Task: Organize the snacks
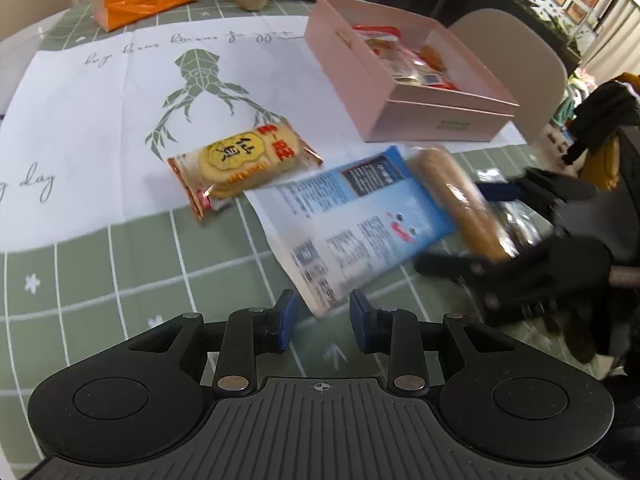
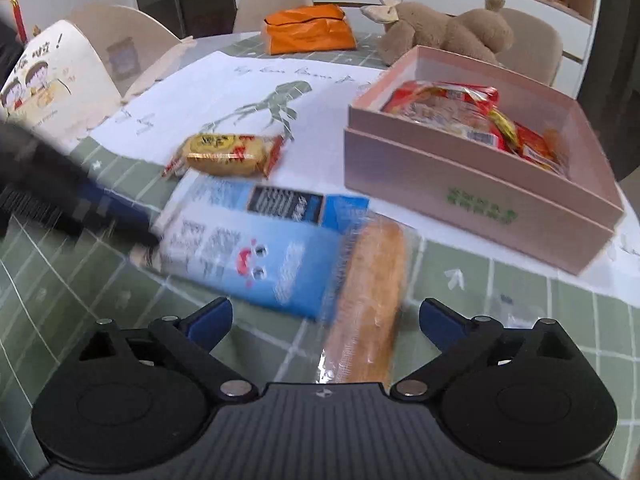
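1. the right gripper (image 2: 326,316) stands wide with nothing pressed between its pads; the bread stick (image 2: 366,300), in clear wrap, lies on the table between the open fingers, its near end under the gripper body.
2. the left gripper (image 1: 323,320) is narrow with a gap between its pads; the near corner of the blue bag (image 1: 352,220) lies just ahead of that gap, and i see no pad pressing on it, so i judge it empty.
3. the step in hand looks like picking up the bread stick for the pink box (image 2: 480,184), which stands beyond it on the table and already holds red-wrapped snacks.
4. to do it well: centre the pads across the stick's middle, close gently since soft bread crushes, and catch the loaf, not only the loose wrap.
5. the stick lies against the blue bag's edge, perhaps on it; lift straight up so the bag is not dragged.
6. the cracker pack (image 1: 244,164) lies well apart on the white sheet (image 1: 92,120), waiting its turn.
7. writing: the cracker pack reads "仙貝" on a yellow patch; the sheet shows script ending in "day" beside a green squid drawing; the blue bag's print and the box's green mark are too blurred to read.
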Demonstrator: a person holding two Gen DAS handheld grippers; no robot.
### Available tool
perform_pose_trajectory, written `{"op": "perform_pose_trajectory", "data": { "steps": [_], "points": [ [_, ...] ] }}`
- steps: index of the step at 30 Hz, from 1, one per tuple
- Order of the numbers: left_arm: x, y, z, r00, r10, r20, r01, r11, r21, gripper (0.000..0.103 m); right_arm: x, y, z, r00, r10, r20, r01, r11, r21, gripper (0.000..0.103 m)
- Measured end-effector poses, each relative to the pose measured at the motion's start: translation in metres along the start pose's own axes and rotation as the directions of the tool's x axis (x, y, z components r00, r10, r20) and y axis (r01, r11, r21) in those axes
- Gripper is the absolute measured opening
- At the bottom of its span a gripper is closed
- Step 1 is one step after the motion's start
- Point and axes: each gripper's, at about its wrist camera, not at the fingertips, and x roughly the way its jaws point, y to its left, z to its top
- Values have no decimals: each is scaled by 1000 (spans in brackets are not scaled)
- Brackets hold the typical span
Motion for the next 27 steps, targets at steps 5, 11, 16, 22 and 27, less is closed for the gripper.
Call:
{"op": "perform_pose_trajectory", "data": {
  "steps": [5, 11, 16, 22, 27],
  "points": [
    [-24, 11, 18, 990, 59, 131, -50, 997, -67, 33, -18, 2, 12, 998, -9, 65, 10, 1000, -27, 99],
    [6, 13, 65, 982, 34, 185, -12, 993, -117, 33, -55, -33, 10, 994, -58, 89, 53, 996, 67, 99],
    [40, -10, 65, 994, 16, 105, -11, 999, -44, 31, -79, -86, -14, 983, -159, 89, 132, 957, 259, 85],
    [34, -15, 35, 999, -25, 35, 26, 999, -40, 31, -49, -79, -38, 993, -113, -32, 118, 957, 264, 51],
    [18, -13, 9, 997, -72, 6, 73, 996, -43, 31, -31, -35, -23, 999, -33, -17, 35, 989, 141, 43]
  ]
}}
